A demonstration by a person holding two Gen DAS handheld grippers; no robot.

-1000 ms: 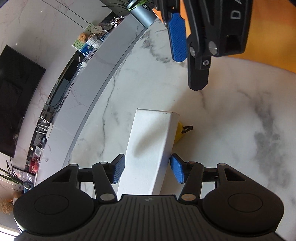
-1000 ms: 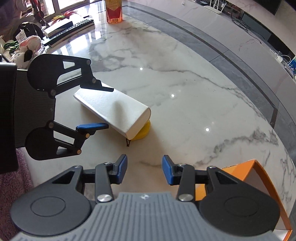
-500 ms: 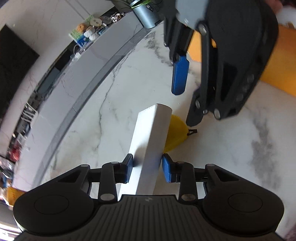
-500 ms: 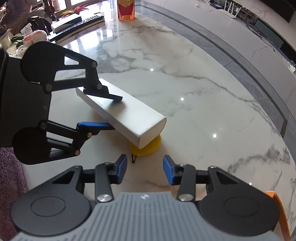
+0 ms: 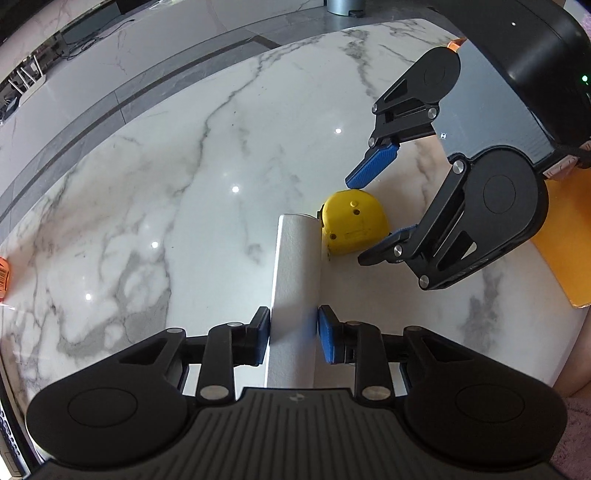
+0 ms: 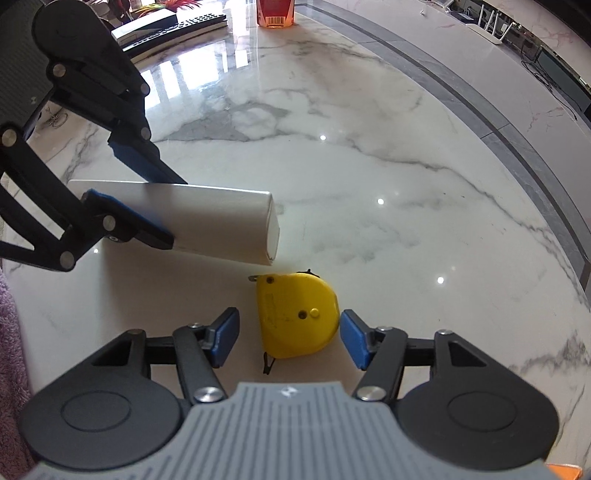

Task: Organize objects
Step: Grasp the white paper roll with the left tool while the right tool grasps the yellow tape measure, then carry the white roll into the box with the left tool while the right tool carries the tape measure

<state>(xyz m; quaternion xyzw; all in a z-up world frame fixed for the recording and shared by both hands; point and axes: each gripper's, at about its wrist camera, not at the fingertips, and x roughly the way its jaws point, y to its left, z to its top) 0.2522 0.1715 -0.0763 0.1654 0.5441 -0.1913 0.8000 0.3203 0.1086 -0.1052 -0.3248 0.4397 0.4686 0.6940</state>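
My left gripper (image 5: 293, 334) is shut on a long white box (image 5: 295, 280) and holds it lifted, on edge, above the marble table; the box also shows in the right wrist view (image 6: 207, 221). A yellow tape measure (image 6: 297, 317) lies flat on the table, uncovered, just past the box's far end; it also shows in the left wrist view (image 5: 352, 221). My right gripper (image 6: 288, 336) is open, with one blue pad on each side of the tape measure, the right pad almost touching it.
The white marble table (image 6: 369, 166) is round, with its edge to the right. An orange box (image 5: 565, 236) lies behind my right gripper. An orange-red bottle (image 6: 275, 13) and a remote control (image 6: 173, 26) stand at the far side. Purple cloth (image 6: 11, 332) is at the left.
My left gripper has closed on the white box and lifted it off the tape measure. My right gripper has moved in and opened wider around the tape measure.
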